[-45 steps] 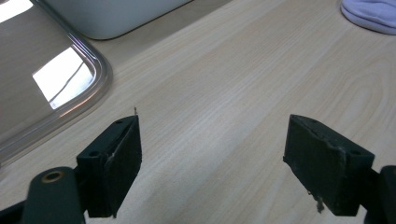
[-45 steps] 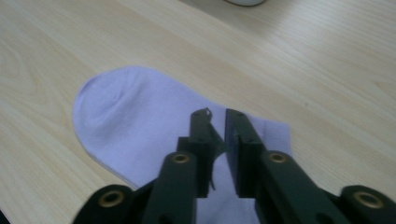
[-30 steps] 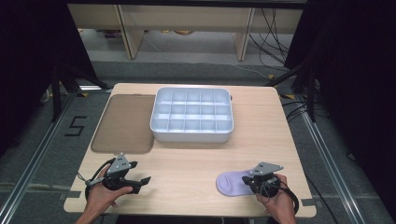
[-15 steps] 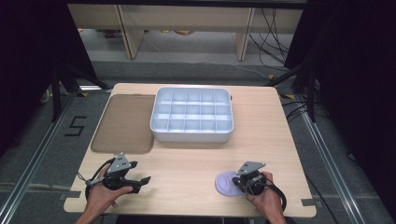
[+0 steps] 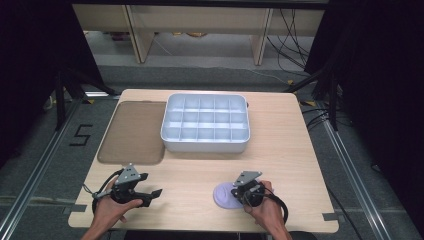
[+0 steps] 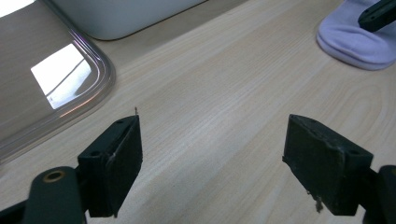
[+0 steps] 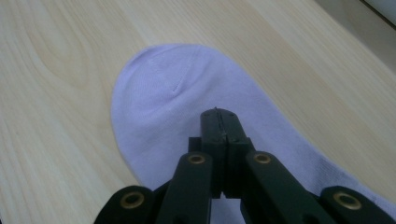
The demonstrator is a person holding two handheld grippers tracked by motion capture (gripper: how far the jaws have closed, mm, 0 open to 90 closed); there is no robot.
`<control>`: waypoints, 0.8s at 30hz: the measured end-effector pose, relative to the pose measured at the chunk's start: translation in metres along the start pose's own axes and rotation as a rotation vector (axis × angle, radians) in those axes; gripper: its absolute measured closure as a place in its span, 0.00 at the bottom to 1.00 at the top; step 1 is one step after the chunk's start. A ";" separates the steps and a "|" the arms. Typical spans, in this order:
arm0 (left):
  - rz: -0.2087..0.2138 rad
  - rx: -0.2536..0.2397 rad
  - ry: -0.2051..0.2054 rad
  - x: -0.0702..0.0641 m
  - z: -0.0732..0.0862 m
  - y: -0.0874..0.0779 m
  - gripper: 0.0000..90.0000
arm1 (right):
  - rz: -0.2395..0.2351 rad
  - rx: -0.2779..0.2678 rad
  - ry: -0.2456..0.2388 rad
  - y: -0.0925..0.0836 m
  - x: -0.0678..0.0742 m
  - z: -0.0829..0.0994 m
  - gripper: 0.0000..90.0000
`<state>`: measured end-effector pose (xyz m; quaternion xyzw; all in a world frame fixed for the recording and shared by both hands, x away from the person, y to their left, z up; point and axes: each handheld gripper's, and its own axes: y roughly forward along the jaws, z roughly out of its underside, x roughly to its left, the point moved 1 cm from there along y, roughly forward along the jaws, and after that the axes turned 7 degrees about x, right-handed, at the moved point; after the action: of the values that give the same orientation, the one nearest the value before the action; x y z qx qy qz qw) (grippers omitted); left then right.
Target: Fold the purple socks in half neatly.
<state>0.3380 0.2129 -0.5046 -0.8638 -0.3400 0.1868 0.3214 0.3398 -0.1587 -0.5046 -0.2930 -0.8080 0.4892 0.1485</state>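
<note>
A pale lilac sock (image 5: 221, 196) (image 7: 163, 93) lies flat near the table's front edge, right of centre. My right gripper (image 5: 235, 192) (image 7: 219, 114) points left over it with its jaws pressed together; their tips sit above the middle of the sock and I see no fabric between them. My left gripper (image 5: 152, 196) (image 6: 210, 158) rests at the front left, jaws wide apart over bare wood with nothing between them. In the left gripper view the sock (image 6: 350, 42) lies at the far right, with the tip of the right gripper (image 6: 378, 11) over it.
A white tray (image 5: 205, 145) split into several compartments stands at the middle back of the wooden table. A brownish translucent lid (image 5: 132, 130) (image 6: 46, 79) lies flat to its left. Black curtains and floor frame the table.
My right gripper has slid left across the sock, and the sock's left edge now lies further left. The left gripper has stayed where it was.
</note>
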 end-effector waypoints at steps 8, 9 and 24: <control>0.027 0.001 -0.012 0.000 0.000 0.000 0.21 | -0.024 0.005 -0.053 0.017 0.020 -0.033 1.00; 0.033 0.003 -0.014 -0.001 0.000 0.000 0.21 | -0.024 0.005 -0.062 0.019 0.022 -0.036 1.00; 0.082 0.008 -0.037 -0.007 -0.002 0.006 0.23 | -0.056 0.001 -0.139 0.036 0.047 -0.067 1.00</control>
<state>0.3369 0.2036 -0.5062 -0.8722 -0.3093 0.2173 0.3106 0.3502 -0.0700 -0.5060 -0.2355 -0.8239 0.5044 0.1060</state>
